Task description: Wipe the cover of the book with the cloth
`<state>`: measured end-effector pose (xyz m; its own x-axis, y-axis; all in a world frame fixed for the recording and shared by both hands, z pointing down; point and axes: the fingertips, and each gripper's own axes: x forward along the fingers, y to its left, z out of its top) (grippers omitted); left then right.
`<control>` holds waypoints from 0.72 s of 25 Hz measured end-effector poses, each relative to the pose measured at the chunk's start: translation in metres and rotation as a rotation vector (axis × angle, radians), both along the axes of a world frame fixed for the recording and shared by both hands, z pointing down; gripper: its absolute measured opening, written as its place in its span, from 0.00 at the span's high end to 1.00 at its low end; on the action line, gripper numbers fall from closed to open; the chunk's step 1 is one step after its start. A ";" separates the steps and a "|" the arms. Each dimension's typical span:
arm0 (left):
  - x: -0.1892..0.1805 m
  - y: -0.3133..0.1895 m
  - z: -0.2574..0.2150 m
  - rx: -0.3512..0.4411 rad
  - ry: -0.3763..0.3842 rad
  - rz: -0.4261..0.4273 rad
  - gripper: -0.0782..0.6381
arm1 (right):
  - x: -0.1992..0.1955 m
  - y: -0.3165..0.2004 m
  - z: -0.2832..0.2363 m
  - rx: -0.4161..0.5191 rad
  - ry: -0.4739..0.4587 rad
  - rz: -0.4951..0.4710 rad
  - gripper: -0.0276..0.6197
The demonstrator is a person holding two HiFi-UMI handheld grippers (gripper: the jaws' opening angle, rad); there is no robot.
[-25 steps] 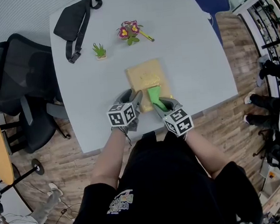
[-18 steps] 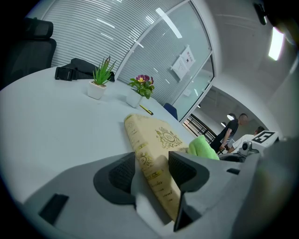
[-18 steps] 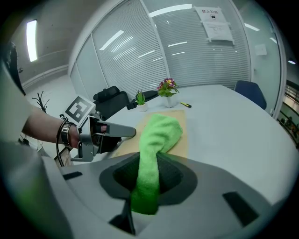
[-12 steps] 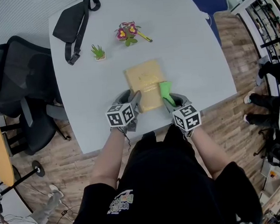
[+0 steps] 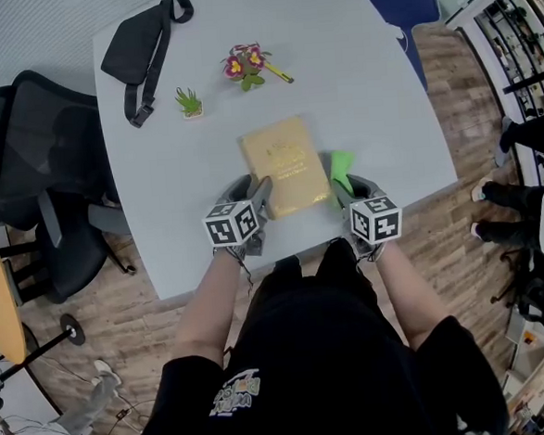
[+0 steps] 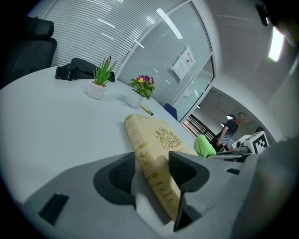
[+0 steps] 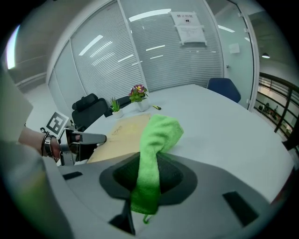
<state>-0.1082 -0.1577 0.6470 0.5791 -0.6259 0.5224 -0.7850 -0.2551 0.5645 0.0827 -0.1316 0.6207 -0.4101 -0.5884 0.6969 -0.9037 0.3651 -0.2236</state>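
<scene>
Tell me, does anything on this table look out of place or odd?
Nothing spilled or damaged. One oddity: the green cloth, clamped in the right tongs, is beside the book, not on its cover.

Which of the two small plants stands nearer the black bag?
The spiky all-green plant, beside the bag strap; the plant with pink flowers sits farther off, by the yellow pen.
</scene>
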 end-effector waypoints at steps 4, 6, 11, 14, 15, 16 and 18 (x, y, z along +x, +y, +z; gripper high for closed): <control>-0.003 0.003 -0.004 0.004 0.015 0.007 0.58 | 0.000 -0.003 -0.017 0.034 -0.025 0.008 0.81; -0.005 0.003 -0.011 0.028 0.017 -0.002 0.58 | -0.002 -0.005 -0.025 0.054 -0.029 -0.001 0.81; -0.013 0.003 -0.042 0.113 -0.002 -0.018 0.58 | -0.008 -0.010 -0.047 0.101 -0.057 -0.031 0.81; -0.020 0.005 -0.061 0.161 -0.037 -0.037 0.62 | -0.013 -0.017 -0.061 0.137 -0.080 -0.069 0.81; -0.022 0.007 -0.068 0.176 -0.056 -0.040 0.65 | -0.014 -0.019 -0.065 0.148 -0.089 -0.080 0.81; -0.023 0.010 -0.074 0.192 -0.078 -0.044 0.68 | -0.015 -0.021 -0.070 0.158 -0.099 -0.091 0.81; -0.025 0.017 -0.089 0.225 -0.118 -0.062 0.77 | -0.015 -0.021 -0.080 0.177 -0.118 -0.115 0.81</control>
<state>-0.1333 -0.1411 0.5580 0.4798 -0.7663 0.4273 -0.8598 -0.3138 0.4028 0.0673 -0.1528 0.5409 -0.5539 -0.6419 0.5302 -0.8254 0.5067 -0.2490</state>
